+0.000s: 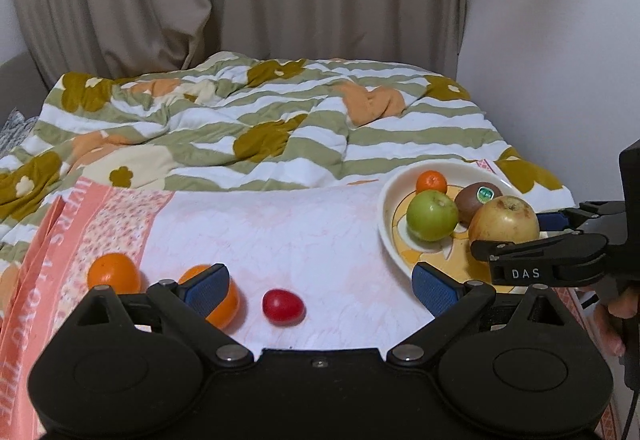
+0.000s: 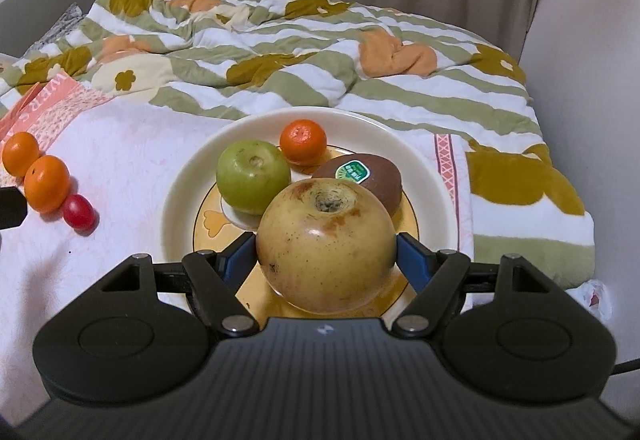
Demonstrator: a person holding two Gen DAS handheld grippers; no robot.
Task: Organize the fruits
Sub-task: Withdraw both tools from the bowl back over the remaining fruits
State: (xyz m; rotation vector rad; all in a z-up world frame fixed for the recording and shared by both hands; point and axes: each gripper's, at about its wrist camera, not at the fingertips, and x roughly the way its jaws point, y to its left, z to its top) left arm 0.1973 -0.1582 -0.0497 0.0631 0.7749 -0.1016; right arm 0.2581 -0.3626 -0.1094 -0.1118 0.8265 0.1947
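Right claw (image 2: pixel 326 252) pinching the yellow apple (image 2: pixel 326 244), one blue pad against each flank, stem hollow facing up. Apple sits low over the near part of the plate (image 2: pixel 176 175); whether it rests on the plate or hangs just above it, cannot tell. Side-on hold around the widest part looks chosen so the round fruit cannot roll out, and so it goes down upright.

Plate contents, right wrist view: green apple (image 2: pixel 253 176) at 10 o'clock, small mandarin (image 2: pixel 303 141) at 12 o'clock near the far rim, kiwi (image 2: pixel 366 179) with green sticker at 1 o'clock, touching or almost touching the yellow apple behind it. Fruit is crowded at the centre; the near portion is the open spot, likely why the apple is brought there.

Left claw (image 1: pixel 320 286) spread wide, holding nothing, hovering above the pink cloth (image 1: pixel 280 232) on the bed. Loose fruit beneath it: cherry tomato (image 1: pixel 283 306) between the fingers, one orange (image 1: pixel 218 300) partly behind the left pad, second orange (image 1: pixel 114 274) further toward 9 o'clock. Judgement: these three are not yet gathered; the left claw seems positioned for the tomato.
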